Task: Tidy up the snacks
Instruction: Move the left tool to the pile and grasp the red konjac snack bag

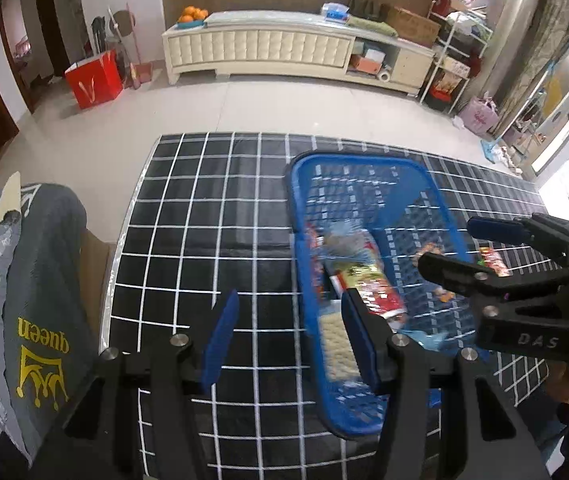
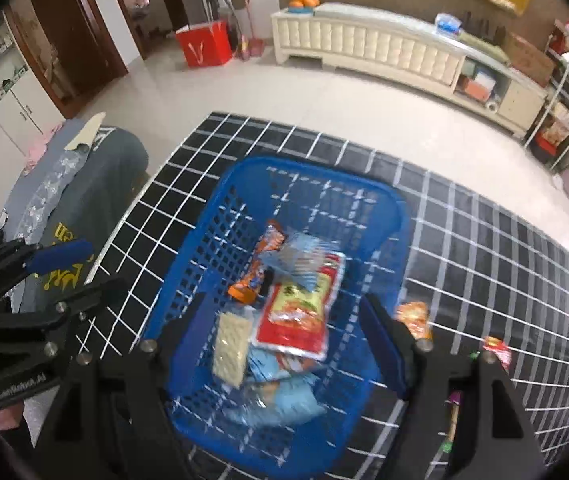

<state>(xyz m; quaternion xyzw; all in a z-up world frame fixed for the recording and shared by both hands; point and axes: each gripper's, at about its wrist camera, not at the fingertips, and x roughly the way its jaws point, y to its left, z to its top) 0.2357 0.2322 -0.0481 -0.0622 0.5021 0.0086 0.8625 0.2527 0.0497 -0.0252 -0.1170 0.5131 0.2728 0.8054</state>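
Observation:
A blue plastic basket [image 1: 356, 160] [image 2: 304, 166] stands on the black checked tablecloth [image 1: 204, 200]. In it lie a red-and-yellow packet [image 2: 296, 316], a cracker pack [image 2: 230, 344], an orange packet [image 2: 260, 268] and light blue packets [image 2: 280, 396]. My right gripper [image 2: 284, 340] [image 1: 460, 246] hangs open over the basket, with nothing between its pads. My left gripper [image 1: 288, 340] [image 2: 84, 268] is open and empty just left of the basket's left rim. An orange packet [image 2: 414, 316] and a small red packet [image 2: 496, 350] [image 1: 492, 260] lie on the cloth to the right of the basket.
A seat draped in grey cloth printed "queen" [image 1: 44, 320] stands against the table's left edge. Beyond the table's far edge is tiled floor, with a cream cabinet [image 1: 260, 48], a red bag [image 1: 92, 80] and a cluttered shelf rack [image 1: 456, 60].

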